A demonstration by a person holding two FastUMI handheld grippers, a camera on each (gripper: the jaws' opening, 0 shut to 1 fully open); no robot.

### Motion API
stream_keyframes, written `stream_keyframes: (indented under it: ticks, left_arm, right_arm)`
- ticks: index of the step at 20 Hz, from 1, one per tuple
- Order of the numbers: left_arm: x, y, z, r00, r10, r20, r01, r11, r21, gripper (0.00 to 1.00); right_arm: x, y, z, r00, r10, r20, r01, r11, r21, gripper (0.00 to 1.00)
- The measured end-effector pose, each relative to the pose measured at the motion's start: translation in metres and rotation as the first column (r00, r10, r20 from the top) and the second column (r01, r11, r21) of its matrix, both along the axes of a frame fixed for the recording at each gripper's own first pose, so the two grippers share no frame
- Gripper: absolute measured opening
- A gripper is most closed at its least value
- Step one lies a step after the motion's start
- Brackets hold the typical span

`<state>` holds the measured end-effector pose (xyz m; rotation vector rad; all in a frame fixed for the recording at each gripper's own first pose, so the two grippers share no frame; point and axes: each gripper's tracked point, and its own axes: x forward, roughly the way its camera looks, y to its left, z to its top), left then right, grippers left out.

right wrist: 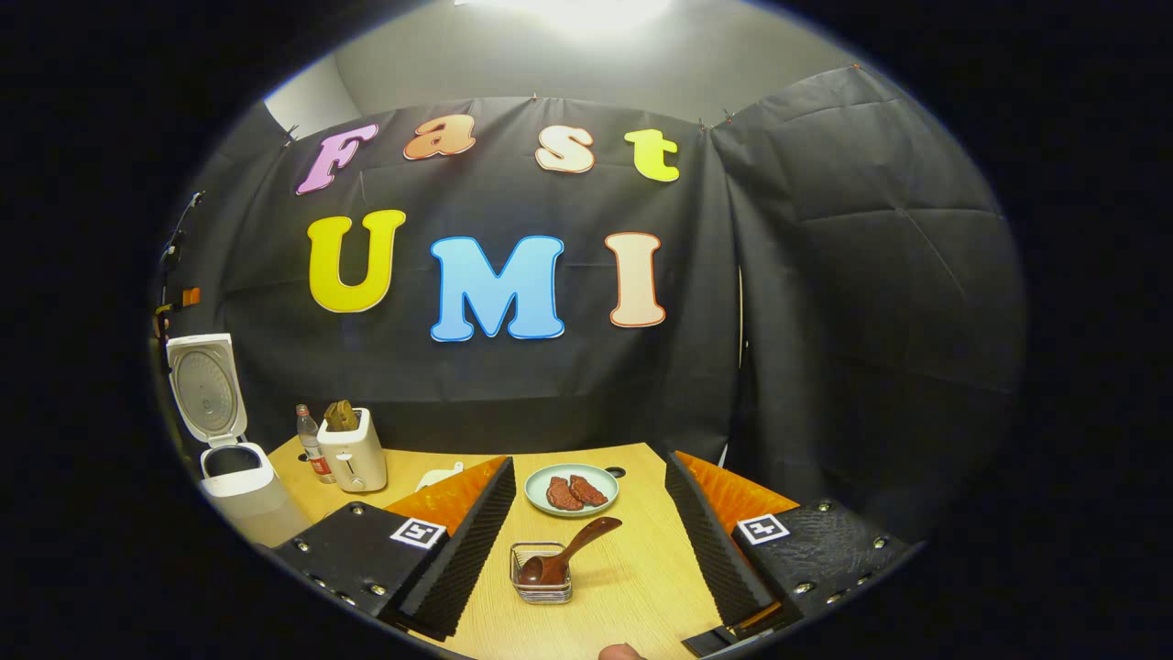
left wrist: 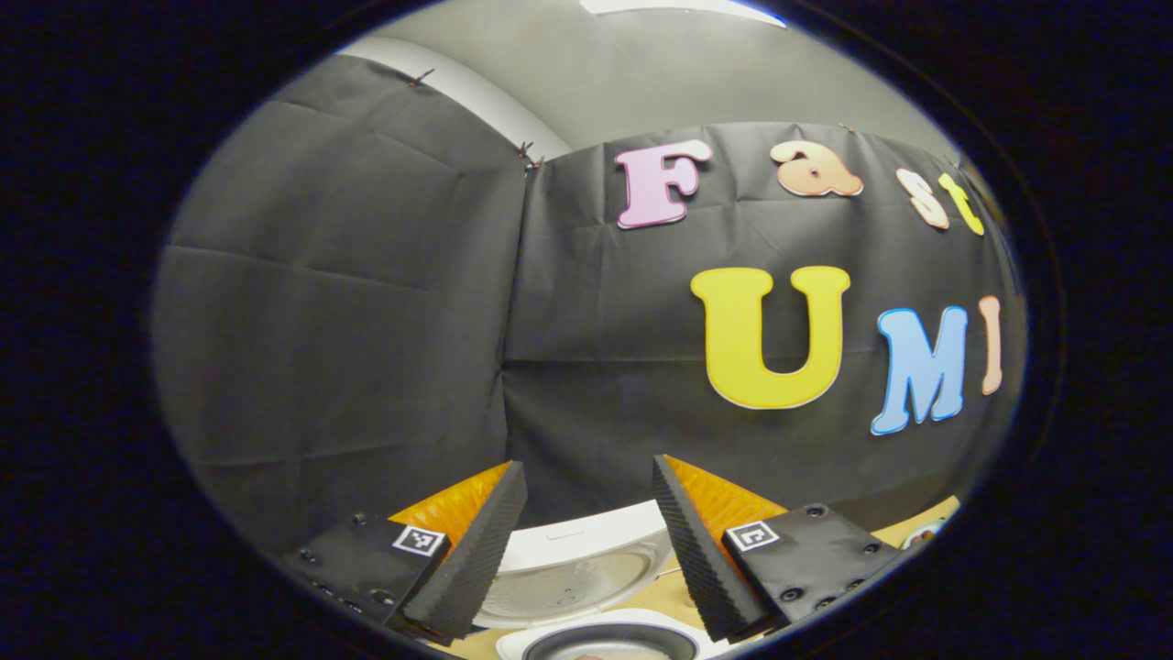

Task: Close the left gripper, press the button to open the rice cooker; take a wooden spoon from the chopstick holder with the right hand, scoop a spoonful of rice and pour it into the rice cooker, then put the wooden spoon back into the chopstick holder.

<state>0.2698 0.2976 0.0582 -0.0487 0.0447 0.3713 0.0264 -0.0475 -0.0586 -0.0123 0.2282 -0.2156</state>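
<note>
Standing open at the far left of the right gripper view, the rice cooker (right wrist: 229, 458) has its lid tipped up, so the button press looks done. Just right of it on the table (right wrist: 641, 587) are a small bottle (right wrist: 312, 445) and a toaster (right wrist: 353, 449). Nearer the middle sits a wire holder (right wrist: 541, 573) with the wooden spoon (right wrist: 573, 547) leaning in it, handle pointing up and right; behind it is a plate (right wrist: 572, 489) with two dark pieces of food. The right gripper (right wrist: 591, 541) is spread wide, with nothing between its fingers, and the spoon lies ahead between them. The left gripper (left wrist: 586, 541) is likewise spread apart and empty, hanging above the cooker's open lid and dark inner pot (left wrist: 609, 642). I judge that taking the spoon, scooping, pouring and returning it all remain; I cannot make out where the rice supply is.
</note>
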Motion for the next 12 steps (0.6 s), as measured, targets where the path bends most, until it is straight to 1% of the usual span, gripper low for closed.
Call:
stream_keyframes:
  ticks: [1,2,4,5,7,9,10,12]
  left_arm:
    - [0.01,0.008,-0.007,1.0,0.008,-0.02,-0.009,1.0,-0.011,0.96]
    - [0.019,0.013,-0.015,0.999,0.013,-0.036,-0.014,1.0,-0.018,0.94]
    - [0.037,0.025,-0.031,0.997,0.029,-0.071,-0.03,0.999,-0.023,0.97]
    - [0.046,0.033,-0.041,0.994,0.044,-0.097,-0.046,0.999,-0.024,0.95]
    - [0.061,0.043,-0.061,0.988,0.062,-0.139,-0.067,0.997,-0.033,0.96]
    - [0.066,0.05,-0.065,0.984,0.081,-0.156,-0.087,0.996,-0.028,0.97]
    - [0.069,0.051,-0.066,0.984,0.084,-0.158,-0.089,0.996,-0.024,0.95]
    - [0.066,0.05,-0.07,0.98,0.091,-0.175,-0.096,0.995,-0.022,0.95]
  right_arm:
    - [-0.001,-0.001,-0.001,1.0,-0.007,-0.005,0.007,1.0,-0.005,1.0]
    - [-0.003,-0.002,-0.002,1.0,-0.015,-0.008,0.015,1.0,-0.008,1.0]
    - [-0.005,-0.003,-0.001,1.0,-0.029,-0.008,0.029,1.0,-0.012,1.0]
    - [-0.005,-0.004,-0.002,0.999,-0.032,-0.006,0.032,0.999,-0.017,1.0]
    - [-0.007,-0.004,-0.004,0.999,-0.032,-0.011,0.031,0.999,-0.038,1.0]
    - [-0.007,-0.005,-0.008,0.999,-0.029,-0.024,0.027,0.998,-0.059,0.99]
    - [-0.007,-0.005,-0.009,0.999,-0.025,-0.029,0.024,0.998,-0.063,1.0]
    - [-0.004,-0.002,-0.008,0.999,-0.013,-0.03,0.012,0.998,-0.058,1.0]
